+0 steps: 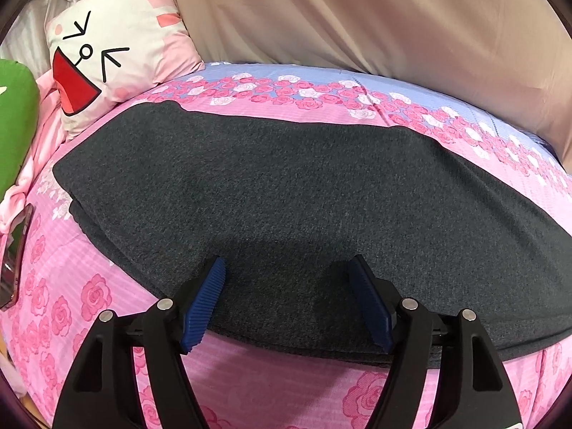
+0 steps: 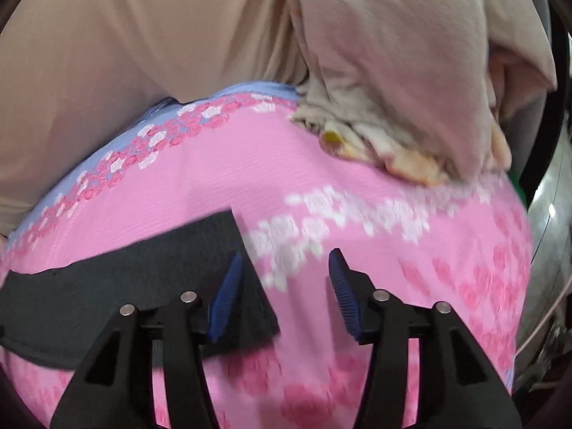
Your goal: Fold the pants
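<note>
Left tool (image 1: 286,300) apart, empty, over pants (image 1: 286,193) near edge; right tool (image 2: 286,293) apart at pants end. Pants flat, doubled on bed (image 1: 89,286), likely ready for cross-fold.

One pair of dark grey pants (image 1: 286,193), one rose-print bed sheet (image 1: 107,286), one cartoon-face pillow (image 1: 118,46), one green cushion (image 1: 14,114), one phone (image 1: 18,250), one beige curtain (image 1: 357,14), two tongs.

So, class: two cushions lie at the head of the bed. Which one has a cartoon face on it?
The white and pink cushion, with black eye marks and a red open mouth. The green cushion beside it, at the left edge, shows no face.
</note>
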Demonstrator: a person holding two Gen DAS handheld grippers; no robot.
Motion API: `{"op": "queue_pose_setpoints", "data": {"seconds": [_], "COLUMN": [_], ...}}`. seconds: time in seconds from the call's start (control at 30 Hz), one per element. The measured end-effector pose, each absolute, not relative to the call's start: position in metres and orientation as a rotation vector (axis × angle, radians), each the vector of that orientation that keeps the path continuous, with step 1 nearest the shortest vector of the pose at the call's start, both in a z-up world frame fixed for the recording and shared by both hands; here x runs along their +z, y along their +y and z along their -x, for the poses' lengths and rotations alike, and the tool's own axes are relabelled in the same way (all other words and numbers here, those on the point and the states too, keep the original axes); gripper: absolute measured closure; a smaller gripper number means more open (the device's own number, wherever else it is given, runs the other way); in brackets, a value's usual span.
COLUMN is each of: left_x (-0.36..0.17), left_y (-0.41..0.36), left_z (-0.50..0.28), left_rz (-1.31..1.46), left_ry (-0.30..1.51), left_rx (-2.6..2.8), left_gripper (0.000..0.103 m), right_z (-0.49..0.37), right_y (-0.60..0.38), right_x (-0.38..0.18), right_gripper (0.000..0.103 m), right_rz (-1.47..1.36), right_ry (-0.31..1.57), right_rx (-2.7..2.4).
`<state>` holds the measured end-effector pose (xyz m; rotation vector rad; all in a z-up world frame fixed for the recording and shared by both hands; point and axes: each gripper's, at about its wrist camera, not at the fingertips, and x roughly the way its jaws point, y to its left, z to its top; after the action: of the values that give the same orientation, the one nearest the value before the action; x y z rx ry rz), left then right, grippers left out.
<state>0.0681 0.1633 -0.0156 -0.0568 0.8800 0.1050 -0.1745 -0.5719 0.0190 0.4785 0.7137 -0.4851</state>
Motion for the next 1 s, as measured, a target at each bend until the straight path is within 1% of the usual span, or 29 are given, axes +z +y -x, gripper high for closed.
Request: {"op": "queue_pose_setpoints", "data": {"seconds": [0.1,0.17,0.23,0.3,0.33,0.37,0.4,0.43,0.47,0.53,0.57,0.7,0.8,0.9,1.0], "left_x": [-0.015,-0.015,-0.013,-0.012,-0.011,-0.010,-0.010,-0.010,-0.009,-0.009,-0.008,-0.007,-0.005,-0.004,-0.002], "left_y": [0.163,0.163,0.164,0.165,0.165,0.166,0.167,0.167,0.167,0.166,0.166,0.166,0.166,0.167,0.169], "left_z": [-0.068,-0.067,-0.064,-0.061,-0.060,-0.059,-0.058,-0.057,-0.057,-0.056,-0.055,-0.053,-0.051,-0.049,-0.046], "left_rz": [0.059,0.064,0.074,0.081,0.086,0.090,0.094,0.096,0.097,0.097,0.097,0.106,0.112,0.120,0.131], "left_ry": [0.876,0.871,0.856,0.843,0.834,0.827,0.822,0.819,0.816,0.810,0.807,0.790,0.778,0.764,0.747], "left_rx": [0.104,0.102,0.101,0.102,0.101,0.100,0.098,0.097,0.096,0.093,0.093,0.086,0.081,0.077,0.078], "left_gripper": [0.031,0.031,0.031,0.031,0.031,0.031,0.031,0.031,0.031,0.031,0.030,0.028,0.027,0.026,0.023], "right_z": [0.181,0.176,0.169,0.160,0.156,0.153,0.148,0.145,0.142,0.140,0.140,0.142,0.132,0.107,0.073], "right_y": [-0.569,-0.561,-0.555,-0.549,-0.546,-0.543,-0.538,-0.535,-0.533,-0.530,-0.528,-0.499,-0.457,-0.396,-0.324], "right_x": [0.008,0.006,0.006,0.005,0.004,0.004,0.003,0.003,0.003,0.006,0.010,0.061,0.106,0.139,0.149], "right_gripper": [0.046,0.037,0.032,0.032,0.033,0.043,0.048,0.057,0.063,0.080,0.083,0.085,0.085,0.085,0.085], "right_rz": [-0.516,-0.481,-0.455,-0.437,-0.418,-0.403,-0.389,-0.378,-0.367,-0.395,-0.411,-0.403,-0.361,-0.296,-0.231], "right_ry": [0.736,0.737,0.749,0.758,0.766,0.774,0.782,0.791,0.797,0.789,0.777,0.645,0.569,0.541,0.551], "right_rx": [-0.450,-0.452,-0.453,-0.445,-0.446,-0.442,-0.436,-0.449,-0.468,-0.463,-0.468,-0.445,-0.357,-0.226,-0.089]}}
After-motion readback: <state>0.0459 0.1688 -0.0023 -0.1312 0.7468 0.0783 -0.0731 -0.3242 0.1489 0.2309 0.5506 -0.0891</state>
